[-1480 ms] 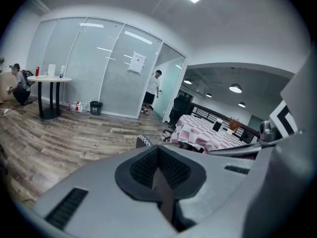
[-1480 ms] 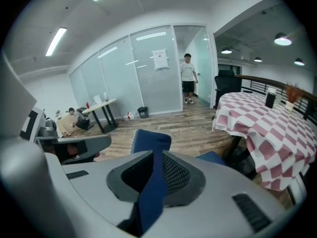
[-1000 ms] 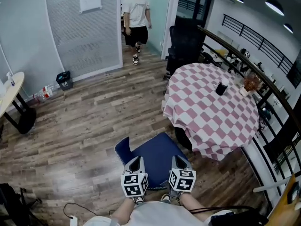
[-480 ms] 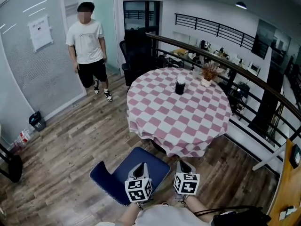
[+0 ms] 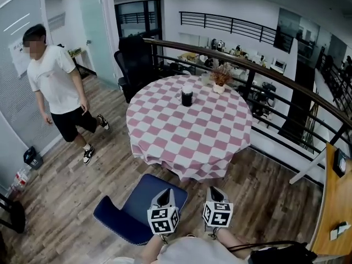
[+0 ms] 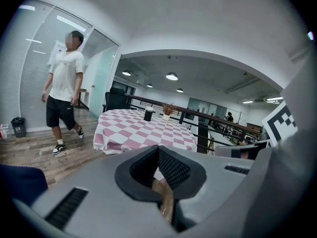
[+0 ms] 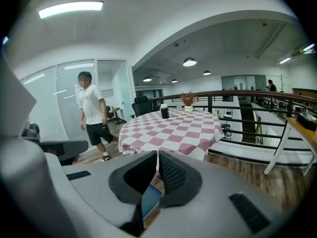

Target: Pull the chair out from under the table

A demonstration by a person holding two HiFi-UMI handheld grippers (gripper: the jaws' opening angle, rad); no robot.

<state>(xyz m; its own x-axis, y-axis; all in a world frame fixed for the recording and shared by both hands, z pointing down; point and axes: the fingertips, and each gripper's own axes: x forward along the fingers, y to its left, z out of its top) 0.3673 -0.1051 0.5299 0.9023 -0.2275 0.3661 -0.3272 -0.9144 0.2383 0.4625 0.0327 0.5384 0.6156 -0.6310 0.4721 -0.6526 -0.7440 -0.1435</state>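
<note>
The blue chair [image 5: 146, 202] stands on the wood floor clear of the round table [image 5: 187, 139], which wears a pink-and-white checked cloth. Its seat lies just below the table's near edge, its low backrest [image 5: 113, 218] to the lower left. My left gripper [image 5: 168, 193] hovers over the seat's right part, shut and empty. My right gripper [image 5: 213, 192] is beside it, just right of the seat, also shut and empty. In the left gripper view the jaws [image 6: 158, 148] meet at the tip, with the chair [image 6: 20, 182] at lower left. The right gripper [image 7: 157, 153] shows a blue sliver of chair [image 7: 150, 202] beneath.
A black cup [image 5: 187, 97] and a small plant [image 5: 220, 78] stand on the table. A person [image 5: 58, 87] walks at the left. A black office chair [image 5: 132, 65] sits behind the table, a dark railing [image 5: 275, 76] curves round it, and a wooden desk [image 5: 336, 202] is at the right.
The view has swung so the table now lies straight ahead instead of to the right. The chair now sits lower left of the grippers. The person has walked in from the doorway.
</note>
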